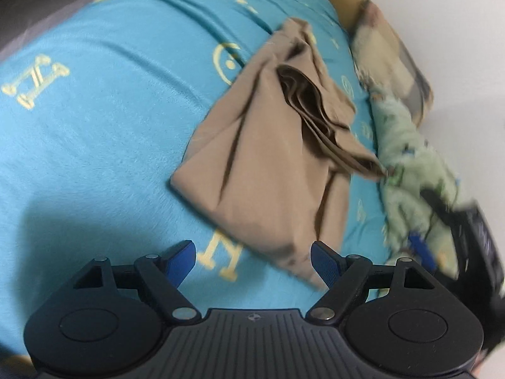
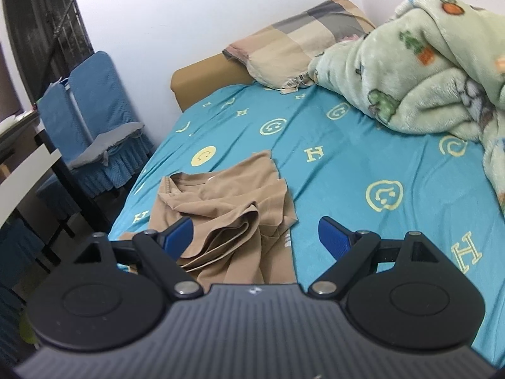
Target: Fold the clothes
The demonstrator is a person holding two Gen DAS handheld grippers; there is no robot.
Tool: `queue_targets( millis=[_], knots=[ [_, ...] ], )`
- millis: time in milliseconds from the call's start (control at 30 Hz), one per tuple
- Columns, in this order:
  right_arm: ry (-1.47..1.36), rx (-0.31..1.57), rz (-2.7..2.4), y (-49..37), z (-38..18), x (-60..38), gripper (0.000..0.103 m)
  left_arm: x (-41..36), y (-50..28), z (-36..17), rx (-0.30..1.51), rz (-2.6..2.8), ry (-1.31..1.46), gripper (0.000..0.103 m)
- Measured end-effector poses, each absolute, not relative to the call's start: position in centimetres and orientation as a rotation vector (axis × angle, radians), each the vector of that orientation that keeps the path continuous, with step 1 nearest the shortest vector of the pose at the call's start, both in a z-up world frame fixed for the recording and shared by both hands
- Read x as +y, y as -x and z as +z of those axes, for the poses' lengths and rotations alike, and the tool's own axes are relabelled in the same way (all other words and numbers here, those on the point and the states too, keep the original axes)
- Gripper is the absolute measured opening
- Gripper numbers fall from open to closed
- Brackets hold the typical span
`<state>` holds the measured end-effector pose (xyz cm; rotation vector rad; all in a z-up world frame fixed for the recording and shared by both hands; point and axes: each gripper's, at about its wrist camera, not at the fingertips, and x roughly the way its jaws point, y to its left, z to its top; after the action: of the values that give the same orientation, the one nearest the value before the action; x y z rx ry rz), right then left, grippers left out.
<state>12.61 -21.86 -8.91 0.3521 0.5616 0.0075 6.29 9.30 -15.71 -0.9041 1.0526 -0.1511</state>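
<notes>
A tan shirt point(image 2: 227, 208) lies rumpled on the blue bedsheet point(image 2: 347, 170) — blanket point(image 2: 426, 72) heaped at two o'clock. Both the left gripper point(image 1: 252, 252) and right gripper point(image 2: 255, 237) hover with jaws wide, empty.

Tan shirt point(image 2: 227, 208) lies loosely half-folded, rumpled, on the bed.

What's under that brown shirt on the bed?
The crumpled tan shirt lies on the turquoise bedsheet with yellow smiley faces and letters. The sheet shows all around it, but whatever print or thing sits directly beneath the shirt is covered.
</notes>
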Motion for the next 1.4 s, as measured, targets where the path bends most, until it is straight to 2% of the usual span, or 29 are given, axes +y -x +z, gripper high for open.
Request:
queue_targets(
  millis=[67, 100, 167, 200, 267, 367, 600, 700, 767, 800, 833, 900, 1200, 1400],
  knots=[
    [-0.371, 0.566, 0.005, -12.4, -8.9, -22.2, 0.088, 9.7, -6.5, -15.8, 0.994, -0.096, 0.938, 0.069],
    [-0.388, 0.571, 0.004, -12.2, -8.9, -22.4, 0.088, 9.8, -6.6, -15.8, 0.962, -0.050, 0.921, 0.066],
    [-0.433, 0.586, -0.002, -11.7, -9.0, -22.8, 0.088, 10.1, -7.2, -15.8, 0.942, -0.013, 0.902, 0.049],
    [-0.477, 0.601, 0.000, -11.5, -9.0, -23.1, 0.088, 10.2, -7.5, -15.9, 0.938, 0.000, 0.897, 0.044],
    [-0.589, 0.634, 0.021, -10.8, -9.2, -23.8, 0.088, 10.3, -7.6, -15.9, 0.944, 0.015, 0.872, 0.021],
    [-0.819, 0.718, 0.092, -9.7, -10.5, -24.6, 0.088, 10.6, -7.3, -15.8, 0.929, 0.009, 0.903, 0.009],
    [-1.234, 0.985, 0.258, -9.3, -16.9, -22.7, 0.089, 11.2, -5.9, -13.7, 0.769, -0.078, 1.041, 0.007],
    [-1.245, 1.002, 0.195, -9.5, -18.2, -22.4, 0.074, 11.5, -5.6, -13.0, 0.719, -0.098, 1.042, 0.007],
    [-1.241, 0.952, 0.106, -9.4, -18.5, -23.3, 0.070, 11.5, -5.7, -12.8, 0.707, -0.106, 1.043, 0.007],
    [-1.236, 0.924, 0.064, -9.3, -18.5, -23.8, 0.057, 11.4, -5.7, -12.7, 0.704, -0.109, 1.044, 0.007],
    [-1.231, 0.896, 0.022, -9.1, -18.5, -24.4, 0.036, 11.3, -5.7, -12.6, 0.699, -0.116, 1.044, 0.006],
    [-1.188, 0.847, 0.010, -9.0, -17.8, -24.7, 0.014, 11.1, -5.4, -12.0, 0.681, -0.131, 1.032, 0.006],
    [-0.950, 0.512, 0.172, -3.7, -8.3, -24.0, 0.010, 11.0, 0.8, -4.5, 0.468, -0.300, 0.980, 0.006],
    [-0.941, 0.411, 0.208, 3.8, -6.4, -25.1, 0.010, 10.7, 7.9, -2.1, 0.423, -0.351, 0.980, 0.006]
  ],
)
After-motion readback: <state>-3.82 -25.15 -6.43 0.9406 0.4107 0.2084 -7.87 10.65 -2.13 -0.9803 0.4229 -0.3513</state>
